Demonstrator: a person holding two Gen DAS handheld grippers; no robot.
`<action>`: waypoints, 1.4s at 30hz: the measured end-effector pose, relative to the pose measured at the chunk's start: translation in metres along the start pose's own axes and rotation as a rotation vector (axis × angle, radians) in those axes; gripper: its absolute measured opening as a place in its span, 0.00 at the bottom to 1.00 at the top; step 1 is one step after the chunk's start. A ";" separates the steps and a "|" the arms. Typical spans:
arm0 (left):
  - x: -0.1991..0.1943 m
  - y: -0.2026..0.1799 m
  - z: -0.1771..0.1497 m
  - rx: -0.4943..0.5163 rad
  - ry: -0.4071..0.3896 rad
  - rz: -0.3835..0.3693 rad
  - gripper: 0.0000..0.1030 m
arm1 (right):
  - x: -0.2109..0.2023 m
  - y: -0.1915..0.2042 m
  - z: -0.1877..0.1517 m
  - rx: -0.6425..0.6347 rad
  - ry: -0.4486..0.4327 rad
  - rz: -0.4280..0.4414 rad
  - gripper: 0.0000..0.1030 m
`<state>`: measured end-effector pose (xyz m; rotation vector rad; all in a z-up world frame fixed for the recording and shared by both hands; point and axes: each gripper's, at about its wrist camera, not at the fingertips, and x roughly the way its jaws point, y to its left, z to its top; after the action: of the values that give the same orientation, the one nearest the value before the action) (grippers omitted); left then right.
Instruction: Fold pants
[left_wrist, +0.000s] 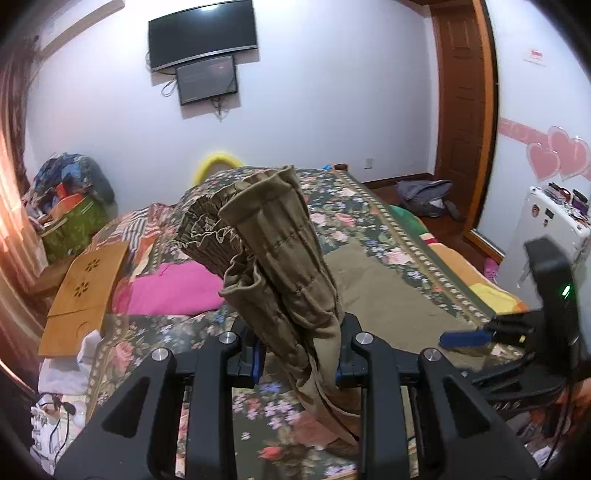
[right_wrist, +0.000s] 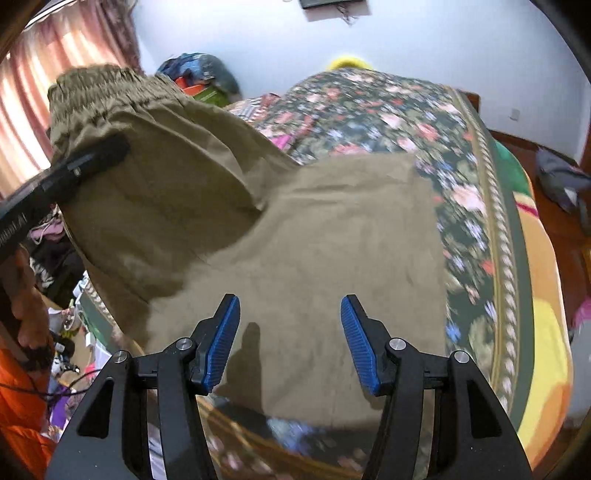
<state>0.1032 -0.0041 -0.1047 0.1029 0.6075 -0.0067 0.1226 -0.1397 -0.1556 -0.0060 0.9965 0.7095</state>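
The left gripper (left_wrist: 299, 360) pinches the gathered waistband of the olive pants (right_wrist: 314, 240), lifted while the rest lies on the floral bed (right_wrist: 491, 192), and the right gripper (right_wrist: 290, 343), spread above them, should probably take that soft, light, floppy cloth at an edge.

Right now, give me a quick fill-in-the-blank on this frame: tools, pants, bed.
1. The left tool is shut on the ____ end of the pants.
2. The right tool has its jaws ____, holding nothing.
3. The pants are ____ in colour.
4. The lower part of the pants lies on a bedspread with a ____ print.

Missing words: waistband; open; olive; floral
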 end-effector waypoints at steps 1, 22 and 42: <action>0.001 -0.005 0.002 0.005 0.001 -0.009 0.26 | 0.002 -0.002 -0.003 0.009 0.009 0.002 0.52; 0.029 -0.076 0.022 0.094 0.065 -0.179 0.25 | -0.023 -0.050 -0.035 0.104 -0.049 -0.065 0.54; 0.097 -0.138 -0.014 0.115 0.323 -0.349 0.26 | -0.062 -0.105 -0.051 0.257 -0.110 -0.143 0.54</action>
<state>0.1700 -0.1376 -0.1851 0.1091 0.9421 -0.3694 0.1205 -0.2714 -0.1687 0.1823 0.9656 0.4427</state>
